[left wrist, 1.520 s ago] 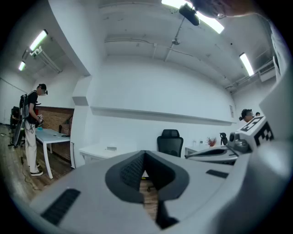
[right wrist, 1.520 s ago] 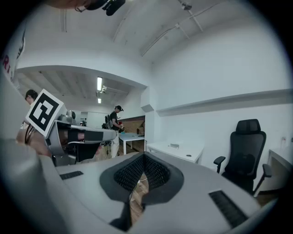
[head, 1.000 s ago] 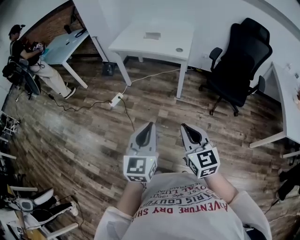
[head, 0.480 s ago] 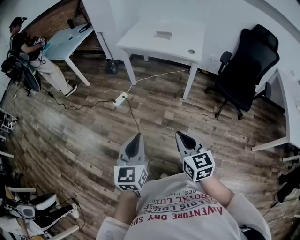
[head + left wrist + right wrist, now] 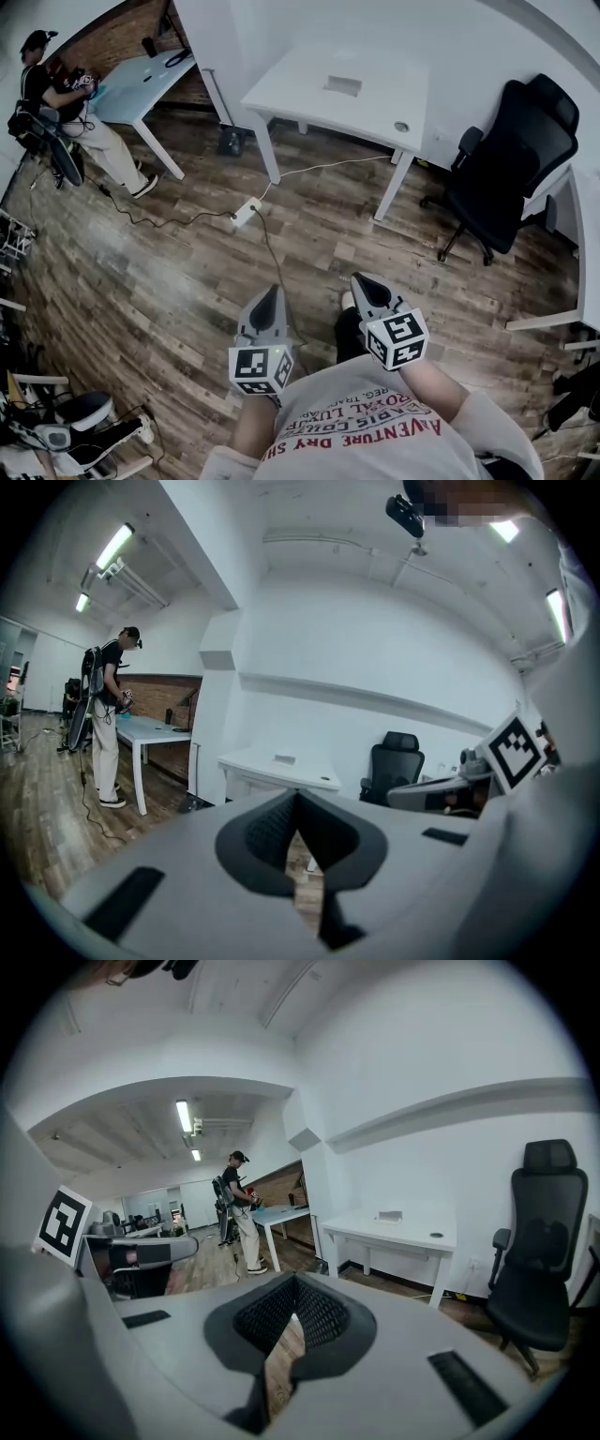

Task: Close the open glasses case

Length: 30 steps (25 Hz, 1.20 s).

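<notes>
A small grey flat object (image 5: 343,85) lies on the white table (image 5: 309,89) by the far wall; it is too small to tell whether it is the glasses case. It also shows in the left gripper view as the same object (image 5: 284,758) and in the right gripper view (image 5: 388,1216). My left gripper (image 5: 269,294) and right gripper (image 5: 362,282) are held close to my chest, side by side above the wooden floor, far from the table. Both are shut, with nothing between the jaws (image 5: 296,799) (image 5: 295,1284).
A small round thing (image 5: 401,126) sits near the table's right corner. A black office chair (image 5: 511,159) stands to its right. A power strip (image 5: 246,210) and cable lie on the floor. A person (image 5: 56,103) stands at another table (image 5: 141,80) at far left.
The view has shifted: the white table and chair sit further right and a little nearer. Both grippers stay shut and have dropped slightly lower in the head view.
</notes>
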Motion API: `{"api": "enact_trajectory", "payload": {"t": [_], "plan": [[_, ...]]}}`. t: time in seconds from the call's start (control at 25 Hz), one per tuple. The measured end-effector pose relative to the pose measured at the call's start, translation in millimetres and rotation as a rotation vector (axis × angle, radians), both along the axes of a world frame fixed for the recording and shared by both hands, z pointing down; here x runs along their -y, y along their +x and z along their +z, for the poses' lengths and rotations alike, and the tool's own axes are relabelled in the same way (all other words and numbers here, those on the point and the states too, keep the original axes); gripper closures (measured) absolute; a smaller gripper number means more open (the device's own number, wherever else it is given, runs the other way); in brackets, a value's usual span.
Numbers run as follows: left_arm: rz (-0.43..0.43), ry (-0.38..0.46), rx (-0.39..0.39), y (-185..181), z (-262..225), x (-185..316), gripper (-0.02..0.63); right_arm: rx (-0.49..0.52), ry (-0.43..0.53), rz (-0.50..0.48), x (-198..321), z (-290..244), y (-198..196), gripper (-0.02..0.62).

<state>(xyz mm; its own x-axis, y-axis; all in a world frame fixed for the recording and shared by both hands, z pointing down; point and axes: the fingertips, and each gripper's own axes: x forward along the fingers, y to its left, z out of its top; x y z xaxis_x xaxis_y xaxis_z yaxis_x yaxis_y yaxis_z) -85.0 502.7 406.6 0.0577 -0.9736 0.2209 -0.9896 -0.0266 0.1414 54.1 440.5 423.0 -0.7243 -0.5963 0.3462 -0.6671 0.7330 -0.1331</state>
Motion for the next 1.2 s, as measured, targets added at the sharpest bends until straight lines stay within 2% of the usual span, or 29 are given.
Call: {"api": "enact_trajectory", "payload": {"t": [0.12,0.28,0.56,0.92,1.2], "plan": [[-0.03,-0.008,0.005,-6.5,-0.6,47.1,0.609,0.004,-0.028,-0.043,49.0,4.7,-14.2,0.583],[-0.075,-0.027,-0.026,-14.6,-1.1,120.6,0.609,0.025,-0.06,-0.1,125.5,-0.3,-29.2,0.583],[-0.093,-0.014,-0.014,-16.8,-9.0,257.4,0.609,-0.005,-0.062,-0.145,261.3,-4.3,-29.6,0.583],[-0.022,-0.06,-0.032,-5.6,6.9,376.5,0.609,-0.019,-0.104,-0.057,375.9,8.2,-5.8,0.583],[0.096,-0.077,-0.033,-10.2,22.8,477.3,0.609,-0.037,-0.108,0.058,460.6,19.9,1.7,0.583]]}}
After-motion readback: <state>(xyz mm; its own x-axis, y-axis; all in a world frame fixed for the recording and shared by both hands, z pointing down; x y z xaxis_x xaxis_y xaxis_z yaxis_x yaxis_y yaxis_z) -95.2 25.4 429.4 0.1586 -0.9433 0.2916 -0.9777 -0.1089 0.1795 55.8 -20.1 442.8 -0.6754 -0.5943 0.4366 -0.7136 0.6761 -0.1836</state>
